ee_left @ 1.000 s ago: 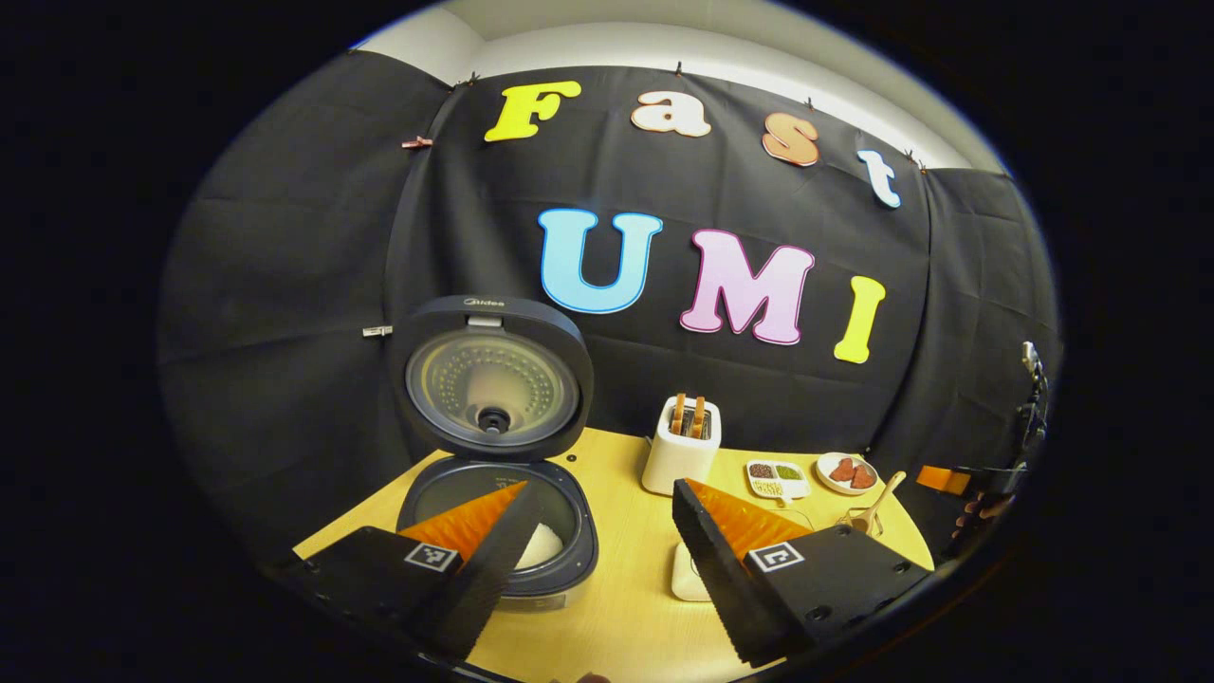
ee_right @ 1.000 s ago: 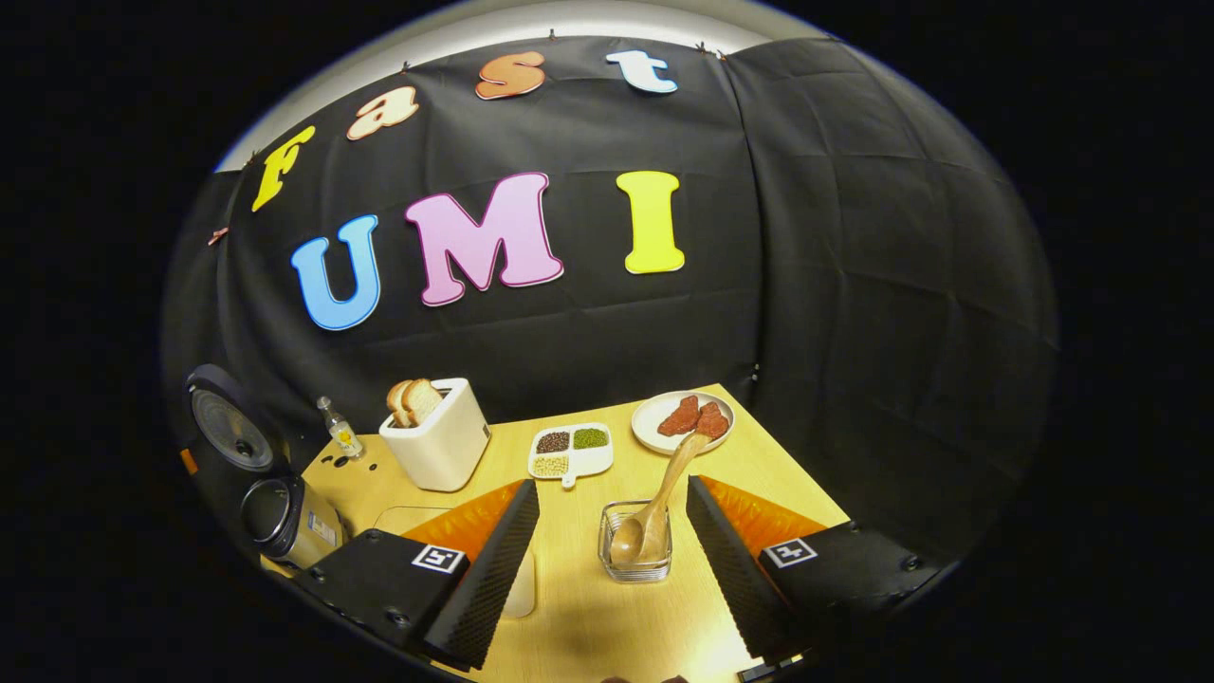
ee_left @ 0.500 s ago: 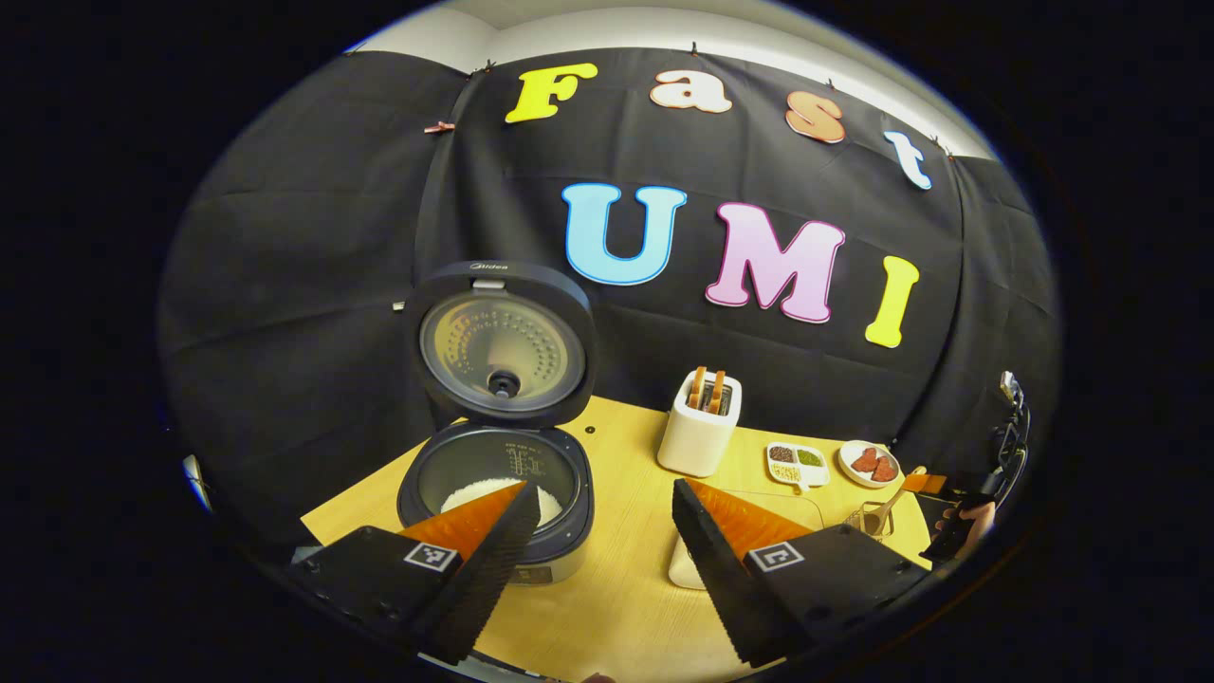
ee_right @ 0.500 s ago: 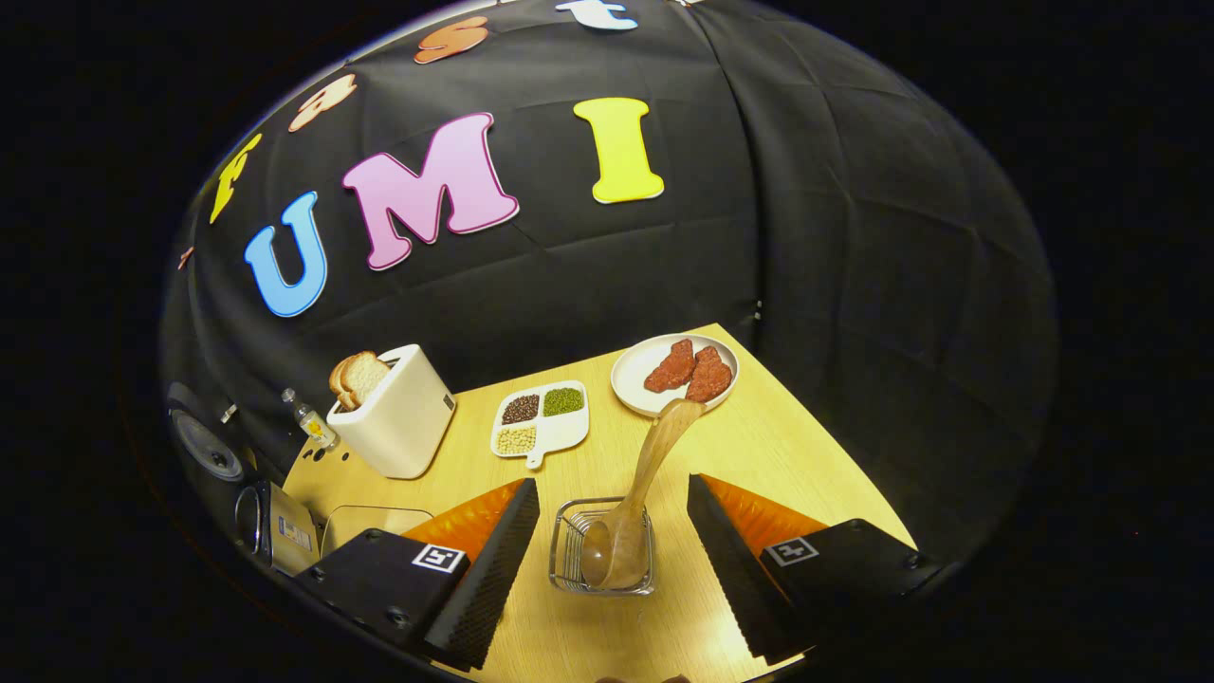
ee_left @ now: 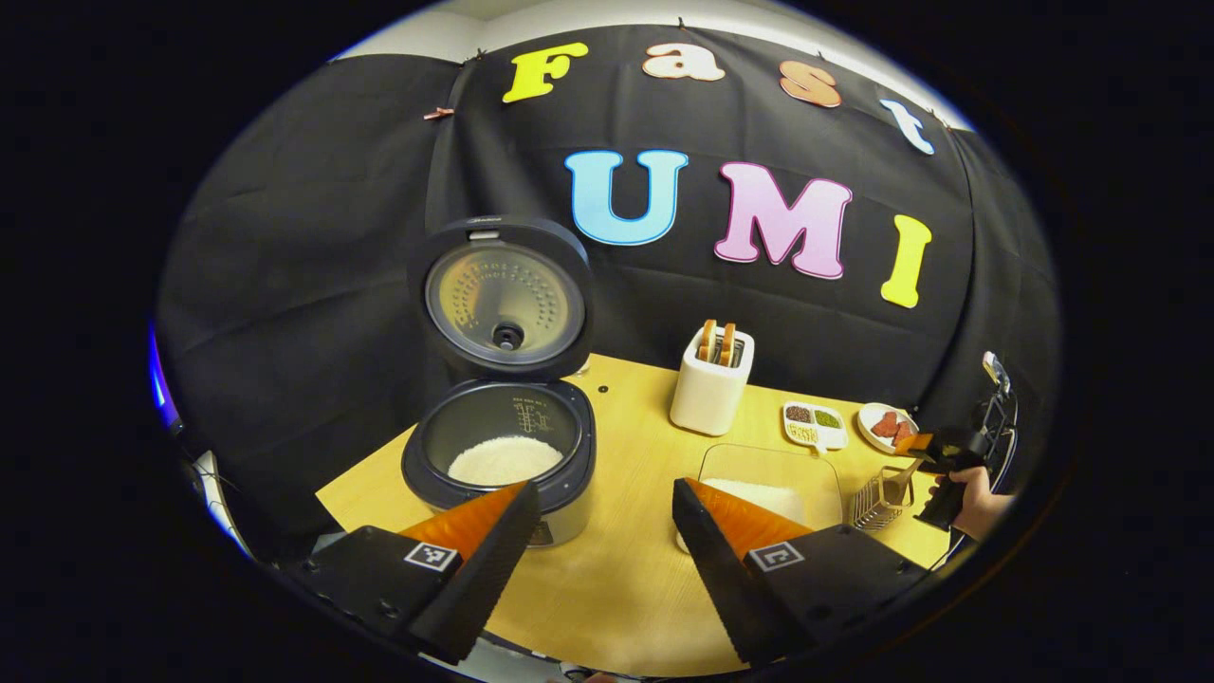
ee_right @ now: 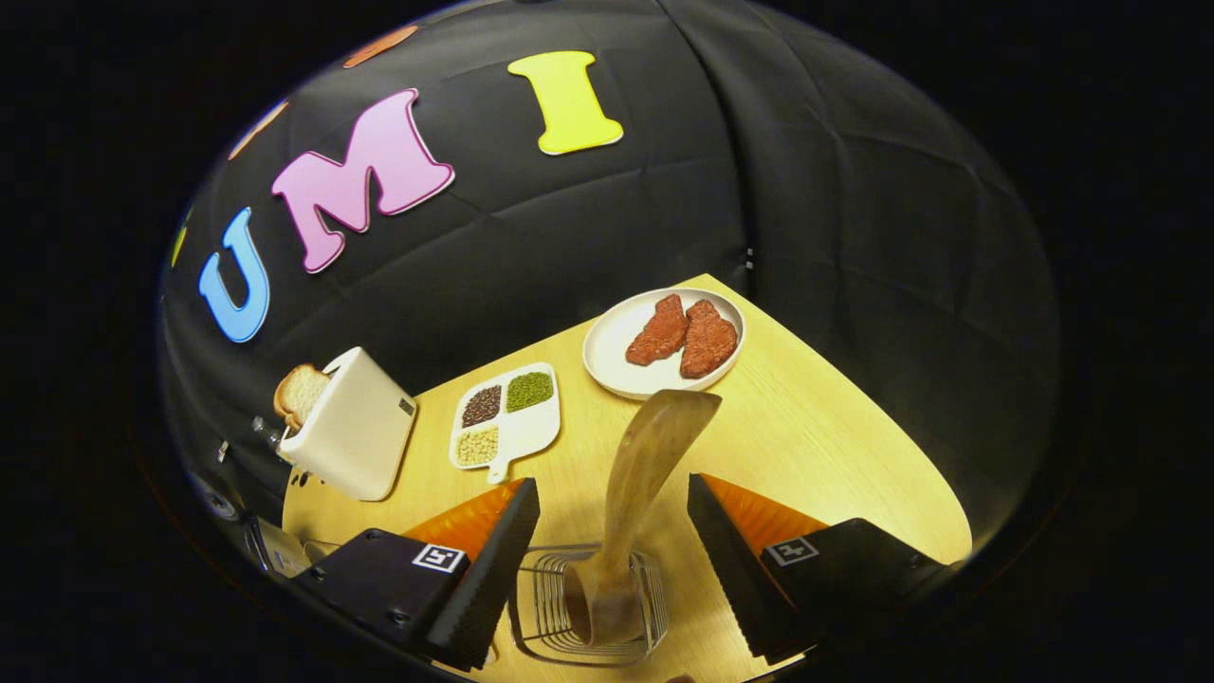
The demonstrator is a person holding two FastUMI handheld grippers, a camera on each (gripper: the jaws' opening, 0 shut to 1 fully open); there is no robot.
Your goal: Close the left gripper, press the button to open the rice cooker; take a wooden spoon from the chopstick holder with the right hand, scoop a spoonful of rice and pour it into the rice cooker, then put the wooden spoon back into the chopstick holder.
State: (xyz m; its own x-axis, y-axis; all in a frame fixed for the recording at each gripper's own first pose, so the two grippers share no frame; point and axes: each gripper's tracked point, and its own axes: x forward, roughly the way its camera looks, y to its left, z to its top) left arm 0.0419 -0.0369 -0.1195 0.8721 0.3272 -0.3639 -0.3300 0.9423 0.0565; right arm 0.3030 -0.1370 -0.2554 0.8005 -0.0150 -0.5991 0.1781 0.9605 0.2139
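The dark rice cooker stands open on the table, lid upright, white rice in its pot. My left gripper hangs open in front of it, to its right, holding nothing. A clear tray of rice lies behind its right finger. In the right gripper view the wooden spoon stands bowl-down in the wire chopstick holder, handle leaning away. My right gripper is open, a finger on each side of the spoon handle, not touching it. In the left gripper view the right gripper and a hand show above the holder.
A white toaster with bread stands behind the rice tray. A divided dish of beans and a plate with two red meat pieces lie at the back right. The table's right edge runs close to the holder.
My right gripper has come down and forward over the holder, so the spoon now stands between its open fingers. My left gripper has backed away from the cooker and risen; the rice tray has come into sight.
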